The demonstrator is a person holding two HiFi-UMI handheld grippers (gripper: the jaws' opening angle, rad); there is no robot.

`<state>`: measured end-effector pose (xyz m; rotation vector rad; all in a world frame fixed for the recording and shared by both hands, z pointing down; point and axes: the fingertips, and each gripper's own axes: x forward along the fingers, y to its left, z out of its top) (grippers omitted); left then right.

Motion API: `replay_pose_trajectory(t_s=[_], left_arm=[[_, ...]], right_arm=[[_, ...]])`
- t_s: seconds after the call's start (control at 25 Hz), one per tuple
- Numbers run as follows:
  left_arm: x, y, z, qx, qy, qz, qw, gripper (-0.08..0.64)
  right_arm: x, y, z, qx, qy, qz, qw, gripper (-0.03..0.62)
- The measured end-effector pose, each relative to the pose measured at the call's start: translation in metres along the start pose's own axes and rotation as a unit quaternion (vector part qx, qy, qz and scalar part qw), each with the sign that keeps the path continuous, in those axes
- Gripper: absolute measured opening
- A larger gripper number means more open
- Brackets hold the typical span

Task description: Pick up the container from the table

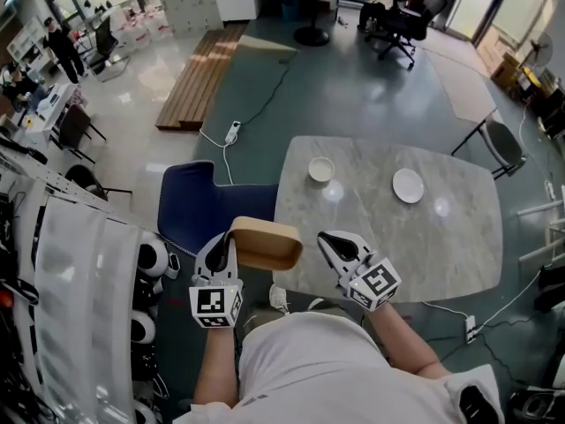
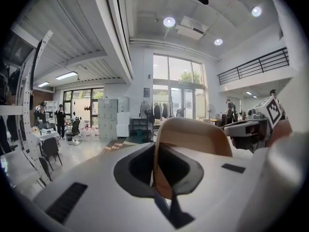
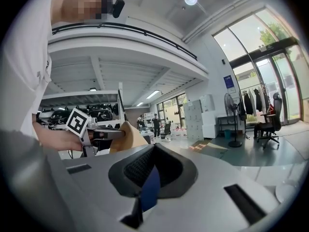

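Left claw [image 2: 159, 178] tight on rim of tan container [image 2: 193, 137]; right claw [image 3: 150, 185] fully together, empty.

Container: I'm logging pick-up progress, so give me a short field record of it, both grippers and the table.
container: tan, open-topped, seems lifted at the table's near left edge
left gripper: shut on the container's wall
right gripper: shut, nothing between its jaws, beside the container
table: grey marble-look top
on table: small bowl, white plate, both untouched
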<state>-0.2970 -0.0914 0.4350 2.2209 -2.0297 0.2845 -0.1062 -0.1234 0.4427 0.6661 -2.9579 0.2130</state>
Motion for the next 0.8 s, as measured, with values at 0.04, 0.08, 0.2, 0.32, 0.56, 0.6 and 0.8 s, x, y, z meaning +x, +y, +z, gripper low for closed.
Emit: replay_pose_trajectory(t_s=[0.04, 0.08, 0.2, 0.32, 0.56, 0.6, 0.8], left_arm=[[0.001, -0.001, -0.001, -0.002, 0.001, 0.000, 1.0000, 0.015], [0.001, -0.001, -0.002, -0.003, 0.003, -0.001, 1.0000, 0.014], [0.004, -0.003, -0.005, -0.003, 0.009, -0.002, 1.0000, 0.014], [0.006, -0.002, -0.006, -0.005, 0.011, 0.000, 0.9999, 0.014], [0.010, 0.001, -0.011, -0.006, 0.019, -0.003, 0.9998, 0.014], [0.010, 0.001, -0.013, -0.006, 0.019, -0.005, 0.9998, 0.014], [0.014, -0.002, -0.011, -0.004, 0.018, -0.013, 0.9997, 0.014]], right_arm=[[-0.001, -0.001, -0.001, 0.003, 0.002, -0.001, 1.000, 0.011], [-0.002, -0.002, -0.003, 0.006, 0.004, -0.003, 1.000, 0.011], [-0.004, -0.005, -0.006, 0.009, 0.009, -0.004, 1.000, 0.011], [-0.003, -0.006, -0.007, 0.011, 0.010, -0.001, 1.000, 0.011], [0.002, -0.004, -0.008, 0.010, 0.015, 0.002, 1.000, 0.011], [0.003, -0.003, -0.009, 0.010, 0.016, 0.001, 1.000, 0.011], [0.002, -0.006, -0.006, 0.009, 0.011, -0.003, 1.000, 0.011]])
